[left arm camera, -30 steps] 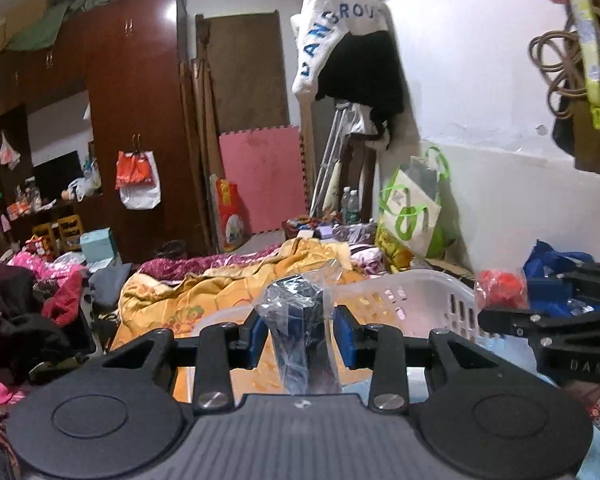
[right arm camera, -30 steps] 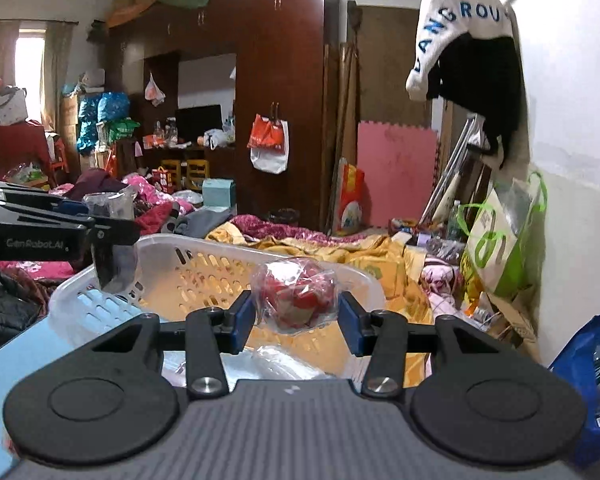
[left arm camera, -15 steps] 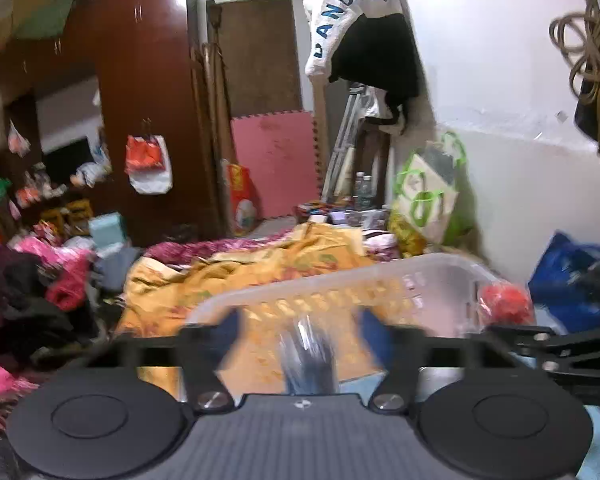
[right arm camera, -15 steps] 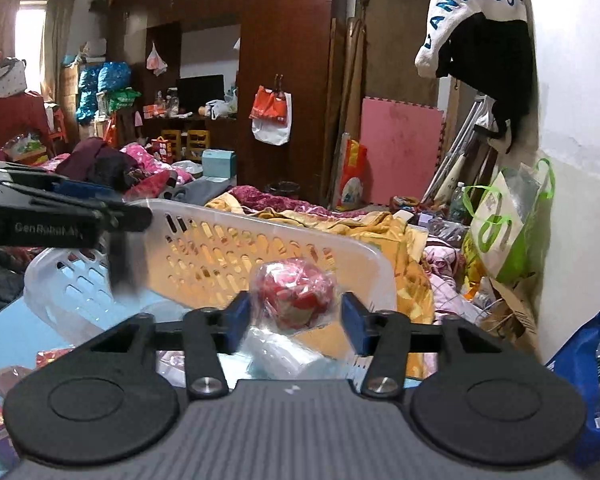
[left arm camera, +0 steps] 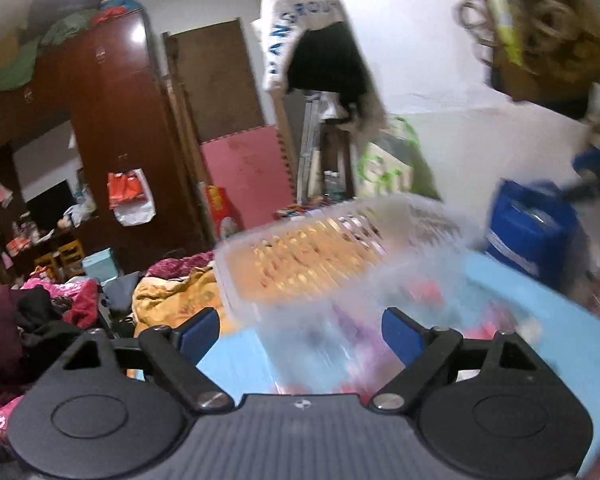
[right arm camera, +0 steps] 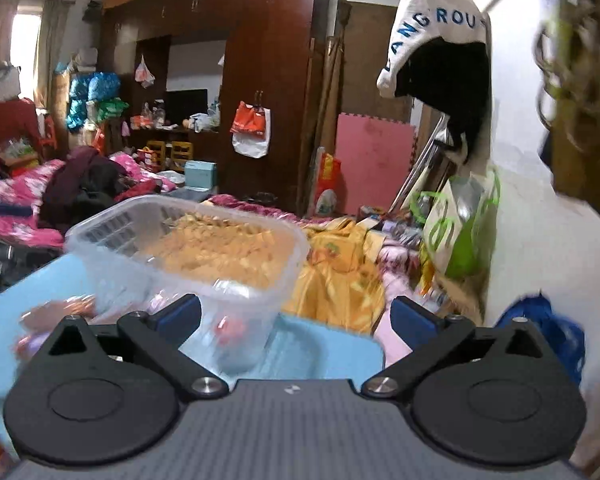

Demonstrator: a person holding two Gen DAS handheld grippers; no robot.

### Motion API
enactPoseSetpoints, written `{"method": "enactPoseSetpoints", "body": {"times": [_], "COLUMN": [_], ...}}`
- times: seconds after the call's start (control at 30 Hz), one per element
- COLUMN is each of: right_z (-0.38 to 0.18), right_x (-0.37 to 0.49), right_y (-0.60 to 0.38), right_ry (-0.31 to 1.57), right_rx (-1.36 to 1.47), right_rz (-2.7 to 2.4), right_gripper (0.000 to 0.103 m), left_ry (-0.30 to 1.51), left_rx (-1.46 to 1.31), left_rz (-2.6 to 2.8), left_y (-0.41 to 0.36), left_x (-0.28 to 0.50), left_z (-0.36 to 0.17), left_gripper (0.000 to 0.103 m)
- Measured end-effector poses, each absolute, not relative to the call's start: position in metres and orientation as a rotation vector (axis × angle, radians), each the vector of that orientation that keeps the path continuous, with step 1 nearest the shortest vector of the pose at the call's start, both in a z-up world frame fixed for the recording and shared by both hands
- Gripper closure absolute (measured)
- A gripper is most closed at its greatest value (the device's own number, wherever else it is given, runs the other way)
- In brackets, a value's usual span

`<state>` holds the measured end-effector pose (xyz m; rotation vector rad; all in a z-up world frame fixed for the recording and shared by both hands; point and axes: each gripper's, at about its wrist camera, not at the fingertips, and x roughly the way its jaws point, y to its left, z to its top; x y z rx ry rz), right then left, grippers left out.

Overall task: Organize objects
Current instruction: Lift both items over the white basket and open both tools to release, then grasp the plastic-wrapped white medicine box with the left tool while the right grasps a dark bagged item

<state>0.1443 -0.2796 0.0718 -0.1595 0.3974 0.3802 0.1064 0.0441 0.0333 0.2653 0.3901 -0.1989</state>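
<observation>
Over a light blue table in a cluttered bedroom: left gripper spread wide and empty, right gripper opening with nothing between its pads. Straight ahead, the clear plastic basket — upright on the table, blurred wrapped items visible inside through the near wall. Beside the basket, more wrapped snacks loose on the tabletop, too smeared to identify. Likely risks: clipping the light basket's rim and sliding it toward the table edge — or, amid such blur, pinching a crinkly wrapper off-centre and dropping it.
</observation>
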Motion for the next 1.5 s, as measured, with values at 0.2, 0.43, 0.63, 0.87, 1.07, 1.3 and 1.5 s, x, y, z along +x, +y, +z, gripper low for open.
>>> {"method": "enactPoseSetpoints", "body": {"times": [0.2, 0.43, 0.63, 0.87, 1.07, 1.3, 1.5], "right_z": [0.014, -0.041, -0.054, -0.067, -0.075, -0.078, -0.079], "right_x": [0.103, 0.072, 0.072, 0.074, 0.078, 0.079, 0.079], "right_y": [-0.275, -0.254, -0.238, -0.233, -0.224, -0.198, -0.191], "right_ry": [0.415, 0.370, 0.354, 0.370, 0.413, 0.445, 0.454], "right_rx": [-0.111, -0.013, -0.017, 0.027, 0.022, -0.023, -0.031], "right_rz": [0.475, 0.545, 0.527, 0.546, 0.569, 0.587, 0.560], "right_gripper": [0.000, 0.000, 0.000, 0.000, 0.010, 0.031, 0.039], "left_ry": [0.362, 0.340, 0.385, 0.433, 0.445, 0.374, 0.350], "left_rx": [0.300, 0.324, 0.229, 0.214, 0.160, 0.177, 0.177], "left_rz": [-0.318, -0.351, -0.394, -0.393, -0.411, -0.386, -0.367], "left_y": [0.024, -0.001, 0.000, -0.009, -0.004, 0.018, 0.031], "left_x": [0.020, 0.001, 0.006, 0.015, 0.023, 0.004, 0.001], "left_z": [-0.016, -0.047, -0.069, -0.090, -0.096, -0.086, -0.081], "left_gripper": [0.012, 0.012, 0.012, 0.022, 0.046, 0.048, 0.048]}}
